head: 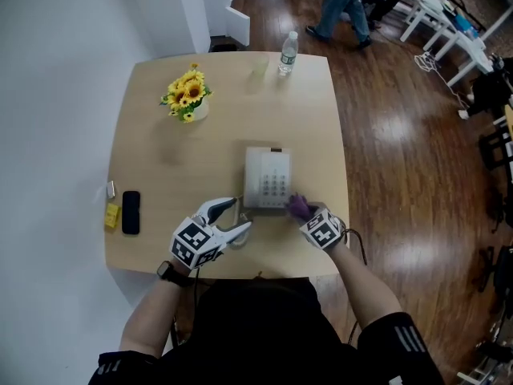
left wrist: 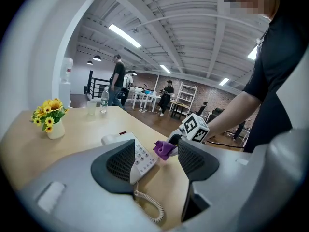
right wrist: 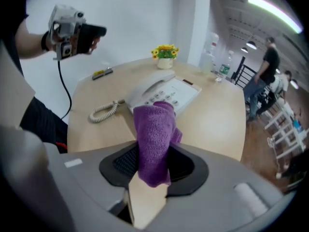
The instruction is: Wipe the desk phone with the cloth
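Note:
The white desk phone [head: 267, 178] lies on the wooden table [head: 160, 159], keypad up. My right gripper [head: 305, 212] is shut on a purple cloth [head: 298, 207], which hangs at the phone's near right corner. In the right gripper view the cloth [right wrist: 154, 139] bulges out between the jaws, with the phone [right wrist: 164, 93] and its coiled cord [right wrist: 104, 111] just beyond. My left gripper [head: 240, 213] is open and holds nothing, hovering at the phone's near left corner. The left gripper view shows the phone [left wrist: 141, 156] and the cloth [left wrist: 164, 149] between its spread jaws.
A vase of sunflowers [head: 188, 96] stands at the back left; a water bottle [head: 288, 53] and a clear cup [head: 259, 68] stand at the far edge. A black mobile [head: 131, 212] and a yellow item [head: 112, 216] lie at the left edge. People stand on the floor beyond.

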